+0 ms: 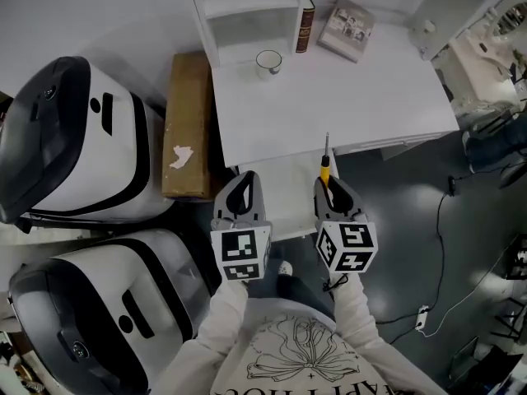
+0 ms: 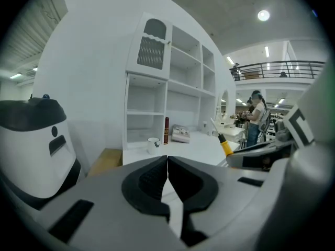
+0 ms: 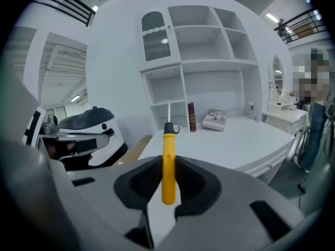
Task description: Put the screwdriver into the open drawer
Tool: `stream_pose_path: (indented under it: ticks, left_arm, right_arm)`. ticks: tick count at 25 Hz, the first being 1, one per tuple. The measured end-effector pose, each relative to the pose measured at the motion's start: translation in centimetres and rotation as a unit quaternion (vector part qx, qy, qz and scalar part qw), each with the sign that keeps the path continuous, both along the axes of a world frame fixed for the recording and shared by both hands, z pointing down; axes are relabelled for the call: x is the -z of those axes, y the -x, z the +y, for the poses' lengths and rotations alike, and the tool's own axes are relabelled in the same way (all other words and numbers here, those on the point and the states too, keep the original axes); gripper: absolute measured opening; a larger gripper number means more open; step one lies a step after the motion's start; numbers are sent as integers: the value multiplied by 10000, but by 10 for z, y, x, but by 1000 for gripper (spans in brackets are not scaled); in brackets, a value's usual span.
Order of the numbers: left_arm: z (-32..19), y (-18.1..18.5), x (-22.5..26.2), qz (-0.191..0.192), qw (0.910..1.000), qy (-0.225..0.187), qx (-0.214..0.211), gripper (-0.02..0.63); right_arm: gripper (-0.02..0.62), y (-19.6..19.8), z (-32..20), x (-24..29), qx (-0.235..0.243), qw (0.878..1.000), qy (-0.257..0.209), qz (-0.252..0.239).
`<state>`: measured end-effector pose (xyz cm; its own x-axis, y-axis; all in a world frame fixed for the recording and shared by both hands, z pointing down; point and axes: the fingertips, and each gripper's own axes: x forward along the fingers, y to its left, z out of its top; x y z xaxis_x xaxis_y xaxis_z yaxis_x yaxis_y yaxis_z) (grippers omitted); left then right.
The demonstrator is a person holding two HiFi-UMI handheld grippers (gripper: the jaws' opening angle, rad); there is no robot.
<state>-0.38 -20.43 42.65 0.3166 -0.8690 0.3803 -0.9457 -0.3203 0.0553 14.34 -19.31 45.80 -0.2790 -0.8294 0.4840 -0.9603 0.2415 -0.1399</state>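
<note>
In the head view the screwdriver (image 1: pixel 324 169), with a yellow handle and a thin metal shaft, points away from me toward the white desk (image 1: pixel 329 97). My right gripper (image 1: pixel 332 189) is shut on its handle. The right gripper view shows the handle (image 3: pixel 168 163) clamped upright between the dark pads. The open drawer (image 1: pixel 284 189) juts out under the desk's front edge, between my two grippers. My left gripper (image 1: pixel 241 194) hovers at the drawer's left side, its jaws (image 2: pixel 167 160) shut with nothing in them. The left gripper view catches the screwdriver (image 2: pixel 225 146) at its right.
On the desk stand a white cup (image 1: pixel 268 61), a dark red book (image 1: pixel 305 21) and a flat book (image 1: pixel 347 28), below a white shelf unit (image 1: pixel 247 6). A cardboard box (image 1: pixel 188 126) and two white-and-black machines (image 1: pixel 74 138) crowd the left. Cables (image 1: pixel 440 212) lie on the floor at the right.
</note>
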Motion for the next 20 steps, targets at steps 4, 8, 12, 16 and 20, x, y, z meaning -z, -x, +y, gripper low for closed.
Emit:
stream_pose_path:
  ticks: [4, 8, 12, 16, 20]
  left_arm:
    - [-17, 5, -20, 22, 9998, 198, -29, 6]
    - [-28, 10, -38, 20, 9993, 369, -70, 6]
    - [-34, 16, -58, 19, 9985, 540, -84, 6]
    - [-36, 21, -77, 2, 9973, 731, -105, 6]
    - [-40, 28, -93, 11, 9962, 866, -78, 6]
  right_arm:
    - [71, 12, -11, -24, 239, 9992, 196, 243]
    - [71, 24, -15, -50, 476, 9973, 434, 348]
    - [71, 36, -16, -76, 775, 9932, 657, 568]
    - [71, 52, -9, -103, 1286, 9845, 964, 705]
    - [71, 63, -2, -132, 1656, 9730, 1332, 901]
